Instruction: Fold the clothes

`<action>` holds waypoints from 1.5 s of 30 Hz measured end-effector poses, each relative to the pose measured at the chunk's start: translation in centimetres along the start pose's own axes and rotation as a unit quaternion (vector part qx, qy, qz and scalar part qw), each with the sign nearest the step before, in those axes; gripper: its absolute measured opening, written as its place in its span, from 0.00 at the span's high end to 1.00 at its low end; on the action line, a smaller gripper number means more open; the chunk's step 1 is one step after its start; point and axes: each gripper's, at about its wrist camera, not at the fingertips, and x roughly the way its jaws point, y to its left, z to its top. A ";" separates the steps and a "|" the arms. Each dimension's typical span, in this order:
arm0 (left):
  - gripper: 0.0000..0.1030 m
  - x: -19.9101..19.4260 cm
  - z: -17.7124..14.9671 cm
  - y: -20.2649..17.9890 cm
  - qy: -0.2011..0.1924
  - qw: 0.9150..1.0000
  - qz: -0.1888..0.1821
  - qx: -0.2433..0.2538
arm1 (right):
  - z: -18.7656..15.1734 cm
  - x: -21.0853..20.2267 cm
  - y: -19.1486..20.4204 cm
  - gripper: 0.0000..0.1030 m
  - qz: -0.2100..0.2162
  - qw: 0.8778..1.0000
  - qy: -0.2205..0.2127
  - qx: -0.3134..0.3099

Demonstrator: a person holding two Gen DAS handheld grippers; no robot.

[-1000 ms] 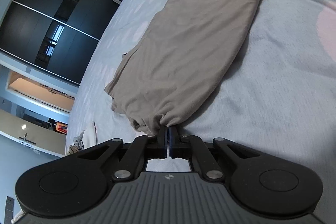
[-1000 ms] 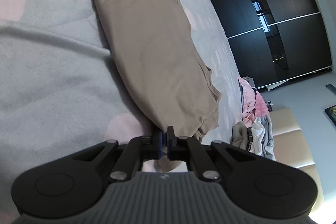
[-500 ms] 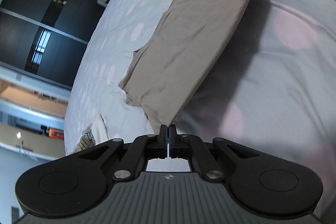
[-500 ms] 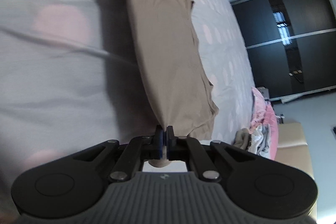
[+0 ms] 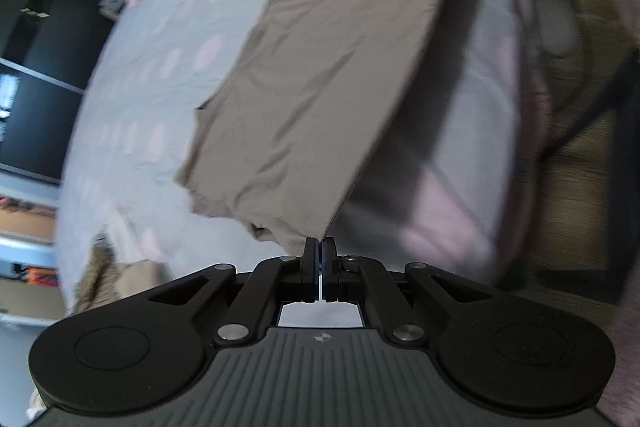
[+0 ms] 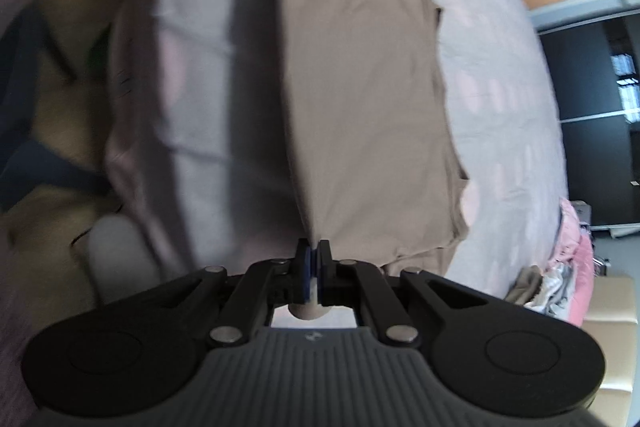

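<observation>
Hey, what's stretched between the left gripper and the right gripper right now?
The taupe garment, pulled taut above the bedsheet: the left gripper pinches one end, the right gripper the other. Both wrist views show it.

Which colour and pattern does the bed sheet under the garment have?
Pale grey-blue with soft pink blotches; the bed sheet shows best in the left wrist view.

Left claw (image 5: 320, 247) and right claw (image 6: 313, 250) both clamped tight.

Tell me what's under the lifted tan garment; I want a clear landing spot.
Under the tan garment, only grey bedsheet with pink spots and the garment's shadow show. Whatever lies beneath its far, draped part is hidden.
</observation>
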 end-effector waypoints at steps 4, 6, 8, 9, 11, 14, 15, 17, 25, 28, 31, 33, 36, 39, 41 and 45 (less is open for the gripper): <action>1.00 1.1 -0.3 -1.4 0.013 0.999 -0.017 0.025 | -0.1 0.0 1.1 0.97 0.033 0.999 0.010 -0.024; 1.00 2.0 -0.4 -1.3 0.021 0.999 -0.022 0.027 | -0.1 0.5 1.3 0.97 0.041 0.999 0.015 -0.025; 1.00 2.8 -0.4 -1.0 0.025 0.999 -0.029 0.024 | 0.0 0.9 1.4 0.97 0.045 0.998 0.019 -0.028; 1.00 3.1 -0.4 -1.0 0.026 0.999 -0.030 0.023 | 0.0 1.1 1.4 0.97 0.046 0.998 0.020 -0.029; 1.00 3.3 -0.3 -0.9 0.025 0.999 -0.037 0.017 | 0.0 1.5 1.4 0.96 0.048 0.998 0.022 -0.033; 1.00 3.3 -0.3 -0.8 0.029 0.998 -0.051 0.007 | -0.2 1.7 1.5 0.96 0.049 0.998 0.025 -0.039; 1.00 3.5 -0.4 -0.8 0.034 0.998 -0.056 0.005 | -0.1 1.6 1.7 0.96 0.051 0.998 0.026 -0.040; 1.00 3.8 -0.4 -0.7 0.044 0.997 -0.068 0.002 | -0.1 1.4 1.7 0.93 0.061 0.997 0.028 -0.040; 1.00 2.5 -0.2 -0.6 0.011 0.997 -0.073 -0.011 | -0.6 0.5 1.1 0.93 0.065 0.998 0.001 -0.018; 1.00 2.1 0.4 0.6 -0.004 0.997 -0.062 -0.053 | -0.7 -0.2 0.9 0.93 0.050 0.999 -0.018 0.000; 1.00 1.9 1.0 1.7 -0.016 0.993 -0.055 -0.100 | -0.1 -0.5 0.5 0.93 0.039 0.999 -0.036 0.012; 1.00 1.8 1.6 2.1 -0.026 0.990 -0.054 -0.129 | 0.3 -0.6 0.3 0.93 0.031 0.998 -0.048 0.021; 1.00 1.3 2.7 2.5 -0.039 0.983 -0.052 -0.169 | 0.9 -0.9 -0.1 0.93 0.020 0.997 -0.066 0.034; 1.00 1.0 3.6 2.7 -0.050 0.976 -0.045 -0.207 | 1.5 -1.1 -0.5 0.92 0.009 0.995 -0.084 0.047; 1.00 0.6 4.2 2.6 -0.057 0.972 -0.040 -0.226 | 1.9 -1.3 -0.8 0.82 0.002 0.994 -0.096 0.055; 1.00 0.3 4.9 2.3 -0.066 0.964 -0.023 -0.258 | 2.7 -2.1 -1.6 0.71 -0.010 0.990 -0.113 0.083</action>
